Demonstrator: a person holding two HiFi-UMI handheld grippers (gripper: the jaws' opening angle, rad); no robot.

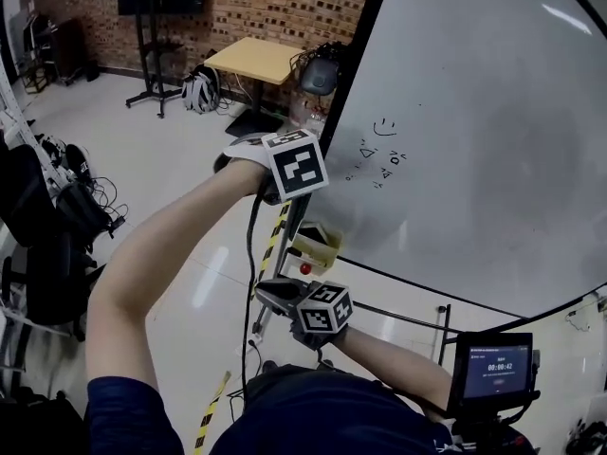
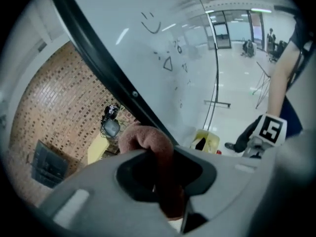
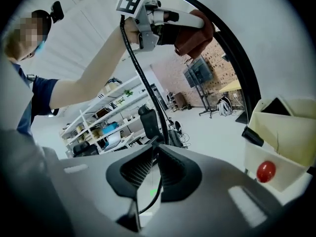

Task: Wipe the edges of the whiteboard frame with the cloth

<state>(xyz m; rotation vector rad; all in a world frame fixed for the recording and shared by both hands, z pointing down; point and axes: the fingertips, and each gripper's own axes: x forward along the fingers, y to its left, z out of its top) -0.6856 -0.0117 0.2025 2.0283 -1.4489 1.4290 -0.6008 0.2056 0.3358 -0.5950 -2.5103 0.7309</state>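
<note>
Left gripper (image 2: 157, 169) is clamping tight on the reddish-brown cloth (image 2: 148, 141), holding the wad against the black whiteboard frame (image 2: 101, 51) on the board's left edge. Right gripper (image 3: 154, 164) is hanging lower and nearer, by the board's bottom-left corner, jaws meeting at the tips and gripping nothing.

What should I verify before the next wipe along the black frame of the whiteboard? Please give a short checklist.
1. The cloth is clamped in the left gripper: ok.
2. The cloth touches the black frame: cannot tell.
3. The black frame beyond the cloth is unobstructed: ok.
4. The right gripper is shut and empty: ok.
5. The hanging cable is clear of the right gripper: cannot tell.
</note>
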